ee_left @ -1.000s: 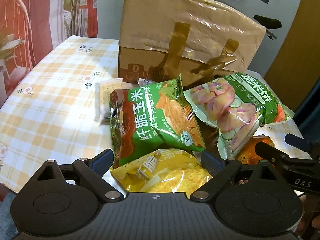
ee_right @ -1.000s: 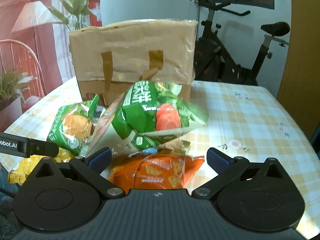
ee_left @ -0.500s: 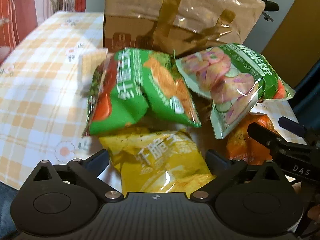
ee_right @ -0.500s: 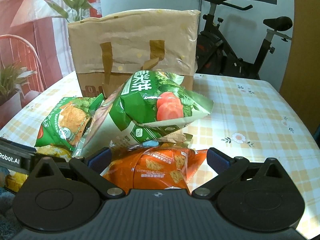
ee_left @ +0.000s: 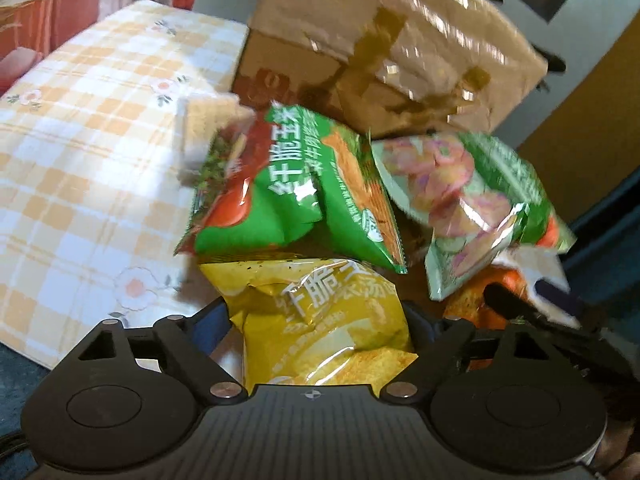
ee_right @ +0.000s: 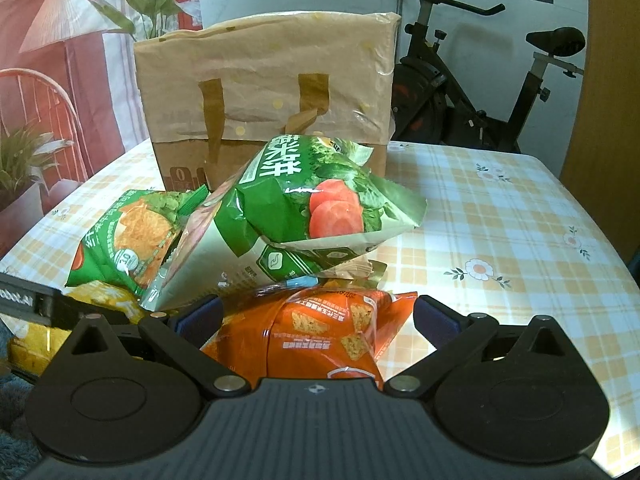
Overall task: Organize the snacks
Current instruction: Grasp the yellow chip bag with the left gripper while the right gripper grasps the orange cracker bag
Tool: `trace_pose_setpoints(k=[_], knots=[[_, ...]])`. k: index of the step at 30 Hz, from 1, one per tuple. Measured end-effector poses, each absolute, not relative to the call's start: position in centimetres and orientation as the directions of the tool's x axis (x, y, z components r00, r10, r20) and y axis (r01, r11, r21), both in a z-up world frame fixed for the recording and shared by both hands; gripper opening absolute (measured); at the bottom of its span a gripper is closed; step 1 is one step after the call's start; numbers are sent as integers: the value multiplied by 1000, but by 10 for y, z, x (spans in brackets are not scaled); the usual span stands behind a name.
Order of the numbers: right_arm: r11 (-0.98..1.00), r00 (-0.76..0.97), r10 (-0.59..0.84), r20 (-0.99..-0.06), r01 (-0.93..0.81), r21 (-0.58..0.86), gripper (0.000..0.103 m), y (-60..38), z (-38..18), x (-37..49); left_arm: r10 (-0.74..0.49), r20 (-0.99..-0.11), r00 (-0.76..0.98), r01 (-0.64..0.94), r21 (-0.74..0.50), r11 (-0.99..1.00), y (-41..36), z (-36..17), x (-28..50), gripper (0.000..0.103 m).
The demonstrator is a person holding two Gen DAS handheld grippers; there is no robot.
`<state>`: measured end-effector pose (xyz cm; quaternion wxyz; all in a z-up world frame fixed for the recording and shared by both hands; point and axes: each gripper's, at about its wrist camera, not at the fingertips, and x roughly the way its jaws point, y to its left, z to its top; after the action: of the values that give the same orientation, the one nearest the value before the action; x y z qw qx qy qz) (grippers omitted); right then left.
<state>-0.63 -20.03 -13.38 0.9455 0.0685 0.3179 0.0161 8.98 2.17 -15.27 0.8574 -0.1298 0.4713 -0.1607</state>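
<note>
Several snack bags are heaped on the checked tablecloth (ee_left: 80,140). A yellow chip bag (ee_left: 320,320) lies between the fingers of my left gripper (ee_left: 318,320), whose jaws are closing around it; the pads do not visibly squeeze it. Behind it lie a green corn-chip bag (ee_left: 296,192) and a green rice-cracker bag (ee_left: 472,200). In the right wrist view an orange snack bag (ee_right: 320,332) sits between the open fingers of my right gripper (ee_right: 318,320), under the rice-cracker bag (ee_right: 320,208). A pale wafer packet (ee_left: 208,128) lies at the heap's left.
A tall brown paper carrier bag (ee_right: 264,92) stands behind the heap. An exercise bike (ee_right: 480,92) stands beyond the table's far edge, a red chair (ee_right: 40,100) and plants to the left. Bare tablecloth (ee_right: 500,220) stretches to the right of the heap.
The left gripper has tilted down and moved in over the yellow bag, which now lies deeper between its fingers. The right gripper's view is the same.
</note>
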Motion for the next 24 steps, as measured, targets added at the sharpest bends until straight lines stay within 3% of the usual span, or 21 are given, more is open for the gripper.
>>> trace_pose_setpoints(k=[8,24], knots=[[989,789,83,-609,11,149,103,-197,-137,-4,-343,-718,606,107,-354,929,41,-121,72,90],[983,764,76,-640,49,175,103,-201,-145,-3,-195,-603,773,98,-190,977,36,-84,48,90]])
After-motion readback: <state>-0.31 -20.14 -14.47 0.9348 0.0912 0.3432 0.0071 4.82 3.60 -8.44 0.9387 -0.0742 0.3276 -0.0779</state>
